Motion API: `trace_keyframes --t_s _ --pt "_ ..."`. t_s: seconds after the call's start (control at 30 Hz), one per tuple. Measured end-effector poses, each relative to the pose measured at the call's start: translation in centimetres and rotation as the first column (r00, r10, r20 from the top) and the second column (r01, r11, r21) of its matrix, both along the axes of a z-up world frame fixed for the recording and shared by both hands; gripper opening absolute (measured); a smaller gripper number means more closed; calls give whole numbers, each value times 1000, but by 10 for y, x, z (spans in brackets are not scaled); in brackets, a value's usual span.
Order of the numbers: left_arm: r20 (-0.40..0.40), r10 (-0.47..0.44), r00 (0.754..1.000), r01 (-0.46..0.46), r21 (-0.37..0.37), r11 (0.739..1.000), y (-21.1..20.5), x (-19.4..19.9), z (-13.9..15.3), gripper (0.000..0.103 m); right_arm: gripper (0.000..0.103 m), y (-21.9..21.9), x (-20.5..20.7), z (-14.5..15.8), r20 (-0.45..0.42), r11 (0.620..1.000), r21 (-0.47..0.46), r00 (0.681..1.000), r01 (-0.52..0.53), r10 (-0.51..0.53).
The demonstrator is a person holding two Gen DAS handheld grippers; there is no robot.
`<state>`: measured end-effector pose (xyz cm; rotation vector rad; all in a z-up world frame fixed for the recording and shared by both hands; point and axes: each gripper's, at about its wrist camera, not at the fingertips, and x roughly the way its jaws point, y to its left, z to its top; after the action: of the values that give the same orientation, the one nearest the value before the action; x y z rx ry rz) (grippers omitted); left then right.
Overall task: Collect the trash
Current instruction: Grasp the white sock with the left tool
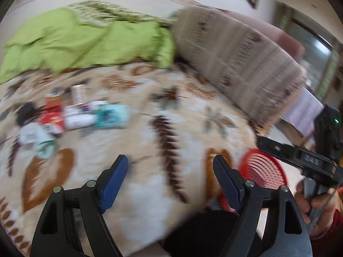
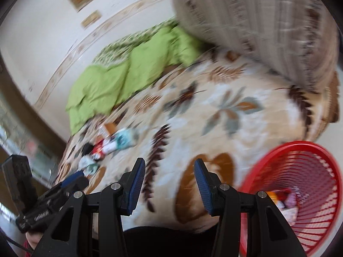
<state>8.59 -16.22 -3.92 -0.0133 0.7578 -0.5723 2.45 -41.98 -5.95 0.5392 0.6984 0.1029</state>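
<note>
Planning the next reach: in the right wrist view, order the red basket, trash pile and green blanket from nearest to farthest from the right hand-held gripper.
From the right hand-held gripper:
1. Red basket, just right.
2. Trash pile, ahead left on the bedspread.
3. Green blanket, beyond it by the wall.

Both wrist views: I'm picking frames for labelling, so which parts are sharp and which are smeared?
Left wrist view: the left claw is sharp, while the trash, bed and green quilt are motion-smeared, with fisheye bending at the edges. Right wrist view: the right claw is crisp; the trash is blurred, the basket less so.
</note>
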Motion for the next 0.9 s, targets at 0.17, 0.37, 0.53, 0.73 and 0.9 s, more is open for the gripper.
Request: trace_keyframes --t_s 0.17,0.37,0.53,0.73,0.9 --pt "-15 204 979 -204 -22 979 74 31 -10 80 53 42 27 -5 -13 995 -29 995 -96 96" --pt "-28 447 894 -448 -26 894 157 74 -24 81 58 75 65 -10 -31 983 -58 984 -175 173" --pt "-81 536 840 -541 -57 839 192 114 -41 84 59 91 106 -12 -41 974 -87 978 -208 206" --pt "-138 521 842 -534 -76 842 187 150 -61 84 59 98 169 -15 -55 975 -91 979 -201 196" --pt "-132 504 853 -509 2 861 169 160 -74 75 60 106 228 -31 -105 982 -40 978 -186 181"
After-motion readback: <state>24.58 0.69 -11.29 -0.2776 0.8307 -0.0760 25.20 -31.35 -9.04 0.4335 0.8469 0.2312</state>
